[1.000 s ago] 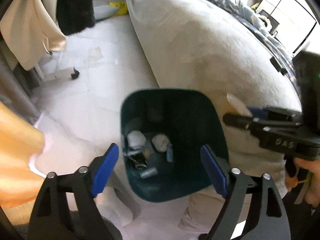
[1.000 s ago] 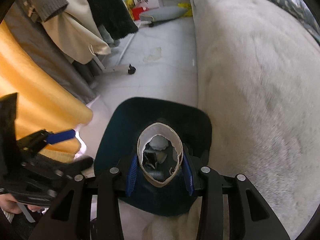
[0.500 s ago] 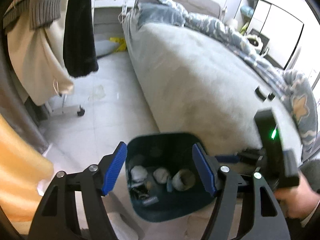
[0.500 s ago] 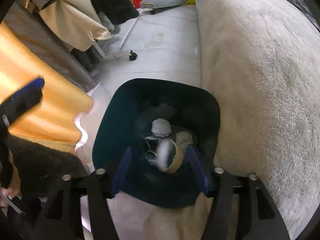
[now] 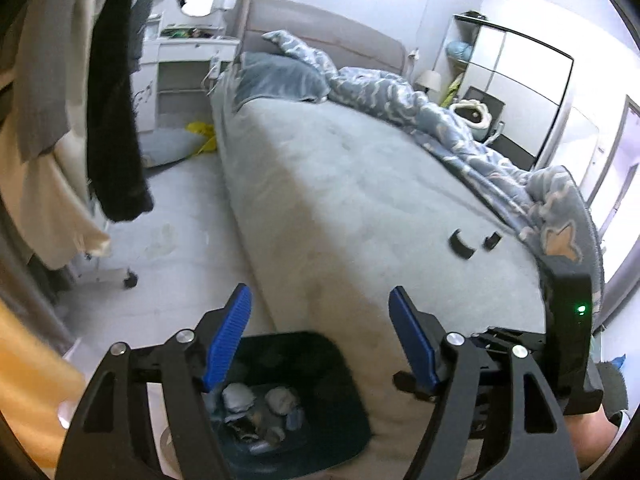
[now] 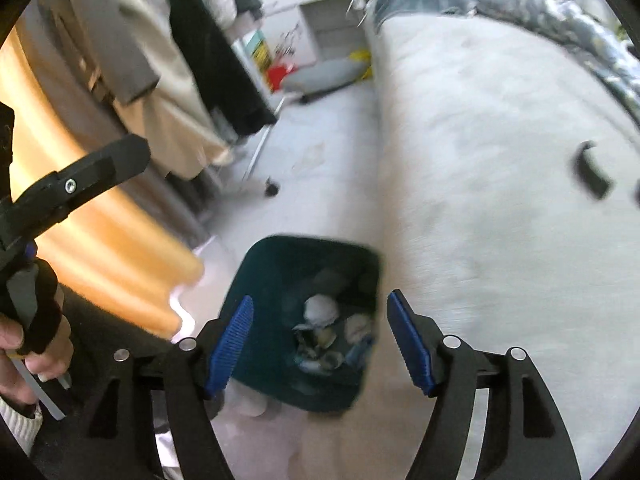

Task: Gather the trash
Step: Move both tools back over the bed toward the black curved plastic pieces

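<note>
Both claws empty above the bin
Black scraps [image 6: 592, 176] lie upper right of the released right gripper [image 6: 320, 344]; left gripper [image 5: 320, 336] also gapes.

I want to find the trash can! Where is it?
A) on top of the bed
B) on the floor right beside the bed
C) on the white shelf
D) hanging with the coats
B: the dark green trash can stands on the floor against the side of the bed.
</note>
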Motion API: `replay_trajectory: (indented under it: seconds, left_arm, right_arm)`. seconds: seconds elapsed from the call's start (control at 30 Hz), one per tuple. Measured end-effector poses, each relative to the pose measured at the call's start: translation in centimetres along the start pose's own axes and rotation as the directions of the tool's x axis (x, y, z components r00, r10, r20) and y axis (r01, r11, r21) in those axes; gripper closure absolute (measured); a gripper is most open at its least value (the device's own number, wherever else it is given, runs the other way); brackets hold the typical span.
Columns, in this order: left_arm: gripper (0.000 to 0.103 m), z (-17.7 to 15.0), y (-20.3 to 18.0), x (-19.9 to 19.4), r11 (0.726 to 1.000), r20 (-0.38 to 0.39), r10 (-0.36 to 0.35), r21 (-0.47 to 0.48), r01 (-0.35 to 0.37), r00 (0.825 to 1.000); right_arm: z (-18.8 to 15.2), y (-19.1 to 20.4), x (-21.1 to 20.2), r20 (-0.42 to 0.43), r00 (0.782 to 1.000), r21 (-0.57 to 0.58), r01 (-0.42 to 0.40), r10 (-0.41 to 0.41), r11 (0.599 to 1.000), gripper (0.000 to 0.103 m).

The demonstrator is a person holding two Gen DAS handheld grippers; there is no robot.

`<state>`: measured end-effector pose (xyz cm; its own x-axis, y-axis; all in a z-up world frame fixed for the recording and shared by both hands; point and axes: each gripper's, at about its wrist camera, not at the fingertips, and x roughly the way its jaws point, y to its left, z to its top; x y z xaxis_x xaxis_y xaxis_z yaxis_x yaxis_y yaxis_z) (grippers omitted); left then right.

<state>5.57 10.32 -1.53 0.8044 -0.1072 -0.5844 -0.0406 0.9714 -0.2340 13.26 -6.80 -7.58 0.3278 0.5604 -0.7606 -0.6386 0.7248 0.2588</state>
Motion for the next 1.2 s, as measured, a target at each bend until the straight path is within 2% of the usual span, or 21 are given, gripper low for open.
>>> replay_trajectory:
  seconds: [0.2,0.37,0.67,0.77,0.93,1.07,1.2]
  left_arm:
    - [0.021,1.5,-3.8,1.1,0.989,0.019,-0.043,0.14,0.04,0.999]
    - [0.018,2.1,-6.2,3.1,0.969,-0.008,-0.088,0.233,0.088,0.996]
    - [0.015,2.6,-8.6,7.1,0.929,-0.053,-0.172,0.324,0.18,0.984]
    - [0.014,2.6,-9.6,8.7,0.9,-0.056,-0.199,0.385,0.205,0.978]
    - [0.014,3.3,-10.7,11.0,0.885,-0.09,-0.24,0.388,0.256,0.967]
    - [0.014,3.8,-11.6,12.7,0.878,-0.108,-0.245,0.397,0.268,0.963]
    - [0.014,3.5,-12.6,14.4,0.859,-0.141,-0.24,0.43,0.278,0.96]
  right_arm:
    - [0.4,-3.0,-4.1,0.084,0.994,-0.005,0.069,-0.068,0.998,0.028]
    - [1.0,-6.0,-6.2,0.119,0.986,-0.021,0.124,-0.12,0.992,0.025]
    - [1.7,-10.7,-7.1,0.127,0.974,-0.016,0.192,-0.189,0.981,0.025]
    - [2.0,-13.4,-7.3,0.123,0.967,0.001,0.223,-0.221,0.975,0.025]
    - [2.4,-16.6,-7.6,0.129,0.961,0.038,0.243,-0.246,0.969,0.025]
    - [2.8,-18.5,-7.7,0.129,0.954,0.045,0.267,-0.27,0.963,0.025]
    - [2.8,-20.8,-7.5,0.123,0.951,0.078,0.277,-0.285,0.958,0.025]
